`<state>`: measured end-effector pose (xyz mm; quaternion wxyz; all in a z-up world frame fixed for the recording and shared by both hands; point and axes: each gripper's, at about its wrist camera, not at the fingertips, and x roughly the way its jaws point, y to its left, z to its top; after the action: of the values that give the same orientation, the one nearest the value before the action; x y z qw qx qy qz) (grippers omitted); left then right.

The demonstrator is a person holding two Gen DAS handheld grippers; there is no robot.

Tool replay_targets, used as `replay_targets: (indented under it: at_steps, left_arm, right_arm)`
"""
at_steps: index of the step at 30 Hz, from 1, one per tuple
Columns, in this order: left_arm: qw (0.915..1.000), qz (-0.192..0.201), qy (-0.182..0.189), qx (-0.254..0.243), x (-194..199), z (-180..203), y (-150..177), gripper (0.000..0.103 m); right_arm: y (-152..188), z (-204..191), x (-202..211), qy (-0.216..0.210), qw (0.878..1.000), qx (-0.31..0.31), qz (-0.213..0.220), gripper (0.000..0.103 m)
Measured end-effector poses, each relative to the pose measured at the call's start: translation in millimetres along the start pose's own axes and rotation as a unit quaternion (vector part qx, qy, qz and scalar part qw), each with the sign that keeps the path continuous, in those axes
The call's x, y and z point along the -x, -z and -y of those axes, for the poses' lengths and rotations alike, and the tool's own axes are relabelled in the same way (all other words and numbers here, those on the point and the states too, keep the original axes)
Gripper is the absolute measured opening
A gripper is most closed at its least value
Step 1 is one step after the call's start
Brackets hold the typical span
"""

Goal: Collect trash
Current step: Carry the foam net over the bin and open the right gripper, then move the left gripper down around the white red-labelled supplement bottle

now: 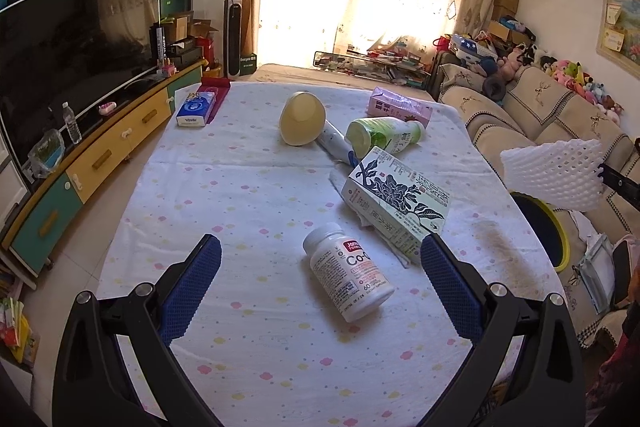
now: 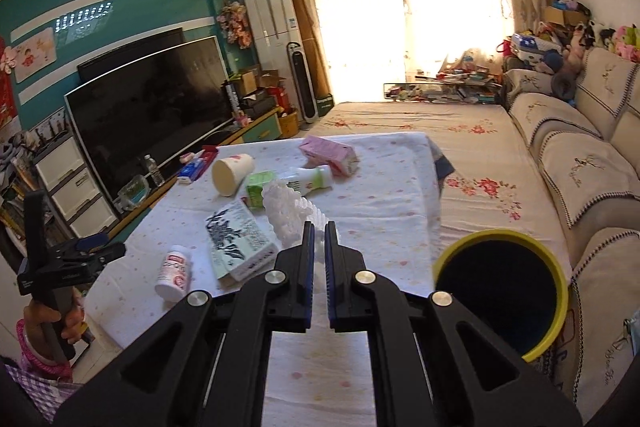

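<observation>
A: Two fingers of the right gripper [image 2: 319, 229] are clenched on a white foam net [image 2: 289, 213], held in the air near the yellow-rimmed bin [image 2: 560, 279] to the right of the worktop [image 2: 384, 203].

B: Light, soft, crushable stuff, judged best pinched at an edge. The left gripper [image 1: 320, 267] is spread wide, nothing grasped, near the pill bottle [image 1: 348, 271].

A: The net's full sheet is shown only by the left view.

- You are in a home living room, lit through the curtained window [image 2: 404, 27] far ahead of your fingers.
- Left of your fingers, a big television [image 1: 76, 47] stands on a yellow-and-teal cabinet [image 1: 108, 155].
- Right of them runs a beige sofa [image 1: 532, 107] lined with plush toys [image 1: 576, 75].
- Beneath them lies the surface [image 1: 248, 195] under a dotted cloth; beyond it, a floral-sheeted bed [image 2: 460, 135].
</observation>
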<state>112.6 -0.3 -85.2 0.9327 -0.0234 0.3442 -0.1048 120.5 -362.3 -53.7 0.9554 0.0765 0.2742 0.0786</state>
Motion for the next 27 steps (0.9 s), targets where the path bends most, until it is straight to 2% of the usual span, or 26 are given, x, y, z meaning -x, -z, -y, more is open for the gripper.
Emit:
replay_targets:
  at_steps: [8, 17, 24, 27]
  left_arm:
    - [0.9998, -0.011, 0.003, -0.014, -12, 17, -2, 0.098]
    - [0.9993, -0.025, 0.007, -0.026, -26, 33, -4, 0.098]
    - [0.9989, -0.035, 0.007, -0.031, -36, 39, -4, 0.098]
    - [0.9988, -0.038, 0.006, -0.032, -38, 40, -4, 0.098]
  right_arm:
    - [18, 83, -22, 0.096, 0.994, -0.056, -0.025, 0.005]
    - [51, 166, -83, 0.163, 0.977, -0.111, -0.087, 0.005]
    - [73, 193, -127, 0.204, 0.965, -0.109, -0.126, 0.009]
    - [77, 197, -132, 0.209, 0.963, -0.110, -0.126, 0.013]
